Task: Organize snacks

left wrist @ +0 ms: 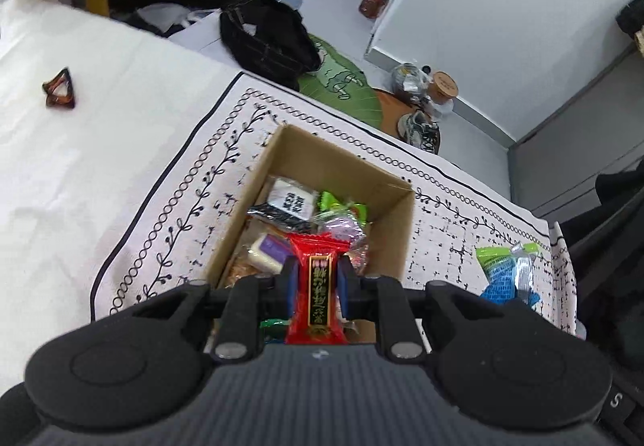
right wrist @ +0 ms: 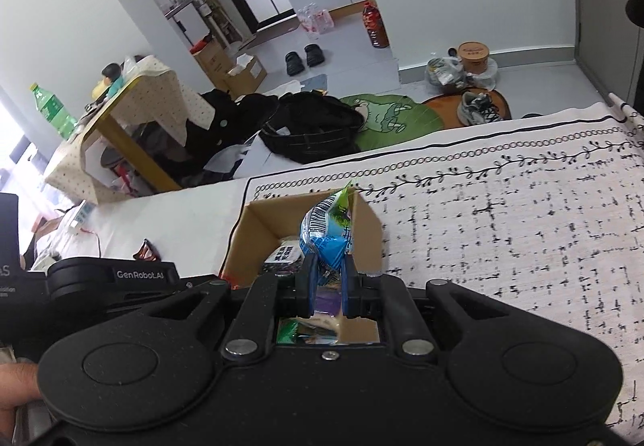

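A cardboard box (left wrist: 396,228) stands on a patterned cloth and holds several wrapped snacks. My left gripper (left wrist: 317,275) is shut on a red snack packet (left wrist: 318,285) with a black label, held over the box's near end. My right gripper (right wrist: 329,277) is shut on a blue and green snack packet (right wrist: 328,232), held above the same box (right wrist: 251,232). That packet also shows at the right of the left wrist view (left wrist: 505,273). The left gripper's body shows in the right wrist view (right wrist: 112,281).
The black-and-white patterned cloth (left wrist: 169,212) lies on a white surface (left wrist: 80,83) with a brown hair clip (left wrist: 60,89) at the left. Beyond the edge, the floor holds a black bag (left wrist: 265,35), shoes and a green mat.
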